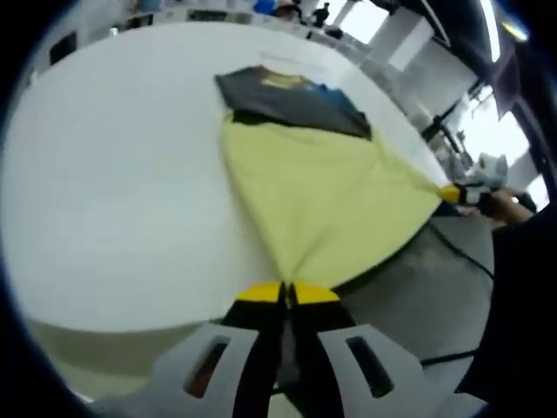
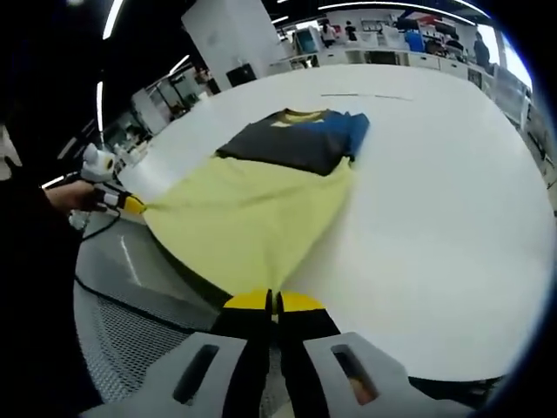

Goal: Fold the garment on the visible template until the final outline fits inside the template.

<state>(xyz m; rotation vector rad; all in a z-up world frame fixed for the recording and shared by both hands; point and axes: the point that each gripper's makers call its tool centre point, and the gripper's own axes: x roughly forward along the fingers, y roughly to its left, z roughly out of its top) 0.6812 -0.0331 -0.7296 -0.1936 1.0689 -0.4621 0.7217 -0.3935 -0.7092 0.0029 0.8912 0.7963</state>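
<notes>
Clearly mid-fold: you are partway, not near the end.

Garment: the shirt lies on the white desk, its yellow lower part pulled toward you and stretched out past the near edge of the desk, its dark upper part with the blue sleeve flat at the far end.

Left gripper: your fingers are pressed together on one near corner of the yellow cloth, which bunches to a point between them.

Right gripper: fingers likewise clamped on the other near corner; the cloth fans out tight between the two holds.

Done so far: both hem corners are caught and the lower half is lifted taut, by my reading ready to be carried over.

Left to do: lay the yellow part onto the dark part, then likely fold the sides in.

Template: I cannot make out any outline under the shirt; only a thin line shows on the far desk, so fit cannot be judged yet.
</notes>
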